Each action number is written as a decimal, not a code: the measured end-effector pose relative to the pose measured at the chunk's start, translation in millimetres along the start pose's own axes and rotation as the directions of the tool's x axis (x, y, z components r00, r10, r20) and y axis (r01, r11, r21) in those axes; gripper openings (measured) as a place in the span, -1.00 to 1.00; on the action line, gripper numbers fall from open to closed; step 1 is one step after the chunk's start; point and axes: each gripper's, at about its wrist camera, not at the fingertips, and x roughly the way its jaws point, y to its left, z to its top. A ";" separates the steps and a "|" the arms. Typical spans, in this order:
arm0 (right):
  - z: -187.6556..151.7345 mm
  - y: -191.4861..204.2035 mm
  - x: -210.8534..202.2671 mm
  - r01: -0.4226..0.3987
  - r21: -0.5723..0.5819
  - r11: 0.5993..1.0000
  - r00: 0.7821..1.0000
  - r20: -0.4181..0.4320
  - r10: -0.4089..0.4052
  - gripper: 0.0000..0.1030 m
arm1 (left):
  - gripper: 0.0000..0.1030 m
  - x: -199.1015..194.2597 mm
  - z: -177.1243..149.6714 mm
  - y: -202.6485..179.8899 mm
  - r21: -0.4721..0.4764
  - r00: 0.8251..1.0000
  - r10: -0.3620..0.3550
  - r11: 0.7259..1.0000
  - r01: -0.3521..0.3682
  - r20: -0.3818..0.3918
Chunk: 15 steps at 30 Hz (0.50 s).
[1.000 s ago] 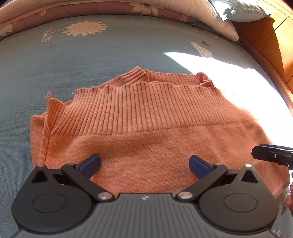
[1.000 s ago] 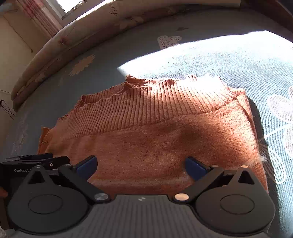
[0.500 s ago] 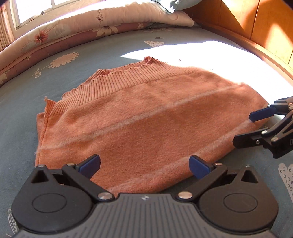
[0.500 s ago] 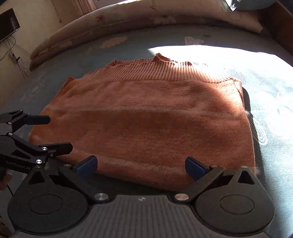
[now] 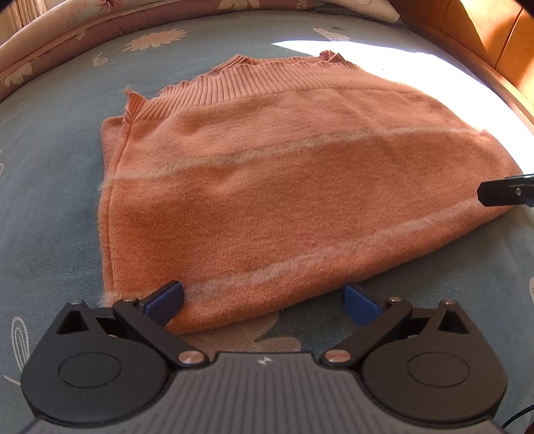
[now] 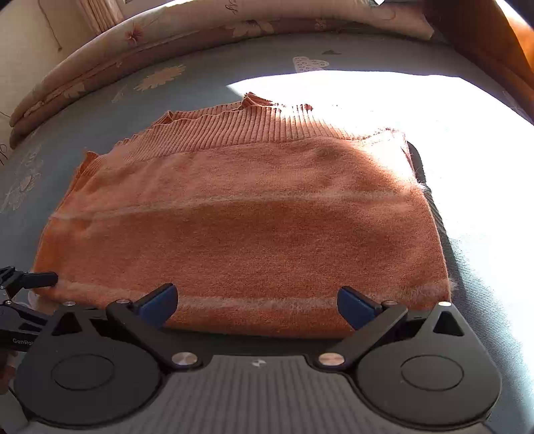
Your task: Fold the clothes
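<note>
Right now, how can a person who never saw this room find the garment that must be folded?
Look at the bed with the grey-blue flowered sheet. In its middle, half in the sun patch, lies the sweater, already folded flat. It is the only orange knit there, with a ribbed edge on the far side and two pale fuzzy stripes across it.

The folded sweater (image 6: pixel 240 227) lies on the bedsheet (image 6: pixel 467 110), quilt (image 6: pixel 200 23) behind.
</note>
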 end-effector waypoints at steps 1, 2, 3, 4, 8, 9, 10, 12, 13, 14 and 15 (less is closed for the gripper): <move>-0.1 5.7 0.1 -0.001 -0.001 1.000 1.000 -0.006 0.001 1.00 | 0.95 -7.1 0.1 1.7 0.007 0.999 -0.012 1.000 0.012 0.029; -0.1 13.0 0.1 -0.004 -0.004 1.000 1.000 -0.011 0.004 1.00 | 0.97 -10.9 0.0 4.5 0.011 0.999 -0.018 1.000 0.017 0.044; -0.1 20.2 0.1 -0.007 -0.008 1.000 1.000 -0.016 0.007 1.00 | 0.97 -11.4 -0.3 8.5 0.011 0.999 -0.017 1.000 0.017 0.043; -0.1 27.4 0.1 -0.010 -0.011 1.000 1.000 -0.022 0.010 1.00 | 0.97 -11.9 -0.6 12.5 0.012 0.999 -0.017 1.000 0.016 0.042; 2.0 55.2 3.2 -0.020 -0.030 0.999 0.999 -0.043 0.018 1.00 | 0.97 -14.0 -1.9 28.4 0.015 0.999 -0.015 1.000 0.015 0.039; 3.2 61.0 4.1 -0.025 -0.032 0.999 0.999 -0.049 0.024 1.00 | 0.97 -14.5 -2.3 32.3 0.015 0.999 -0.015 1.000 0.015 0.038; 5.0 67.1 4.5 -0.031 -0.032 0.999 0.998 -0.053 0.029 1.00 | 0.97 -15.0 -2.6 36.3 0.016 0.999 -0.015 1.000 0.014 0.037; 9.2 78.9 5.5 -0.050 -0.040 0.998 0.997 -0.064 0.048 1.00 | 0.97 -17.9 -1.6 45.2 0.004 0.999 -0.021 1.000 0.020 0.043; 10.6 84.1 5.7 -0.056 -0.053 0.997 0.997 -0.065 0.052 1.00 | 0.97 -22.3 1.4 51.1 -0.022 0.998 -0.033 0.999 0.034 0.056; 12.0 89.3 5.9 -0.061 -0.067 0.996 0.996 -0.066 0.056 1.00 | 0.97 -26.7 4.4 56.9 -0.048 0.997 -0.045 0.998 0.048 0.070; 13.1 94.4 6.4 -0.064 -0.080 0.995 0.996 -0.068 0.058 1.00 | 0.97 -29.0 8.1 63.7 -0.072 0.996 -0.053 0.996 0.058 0.077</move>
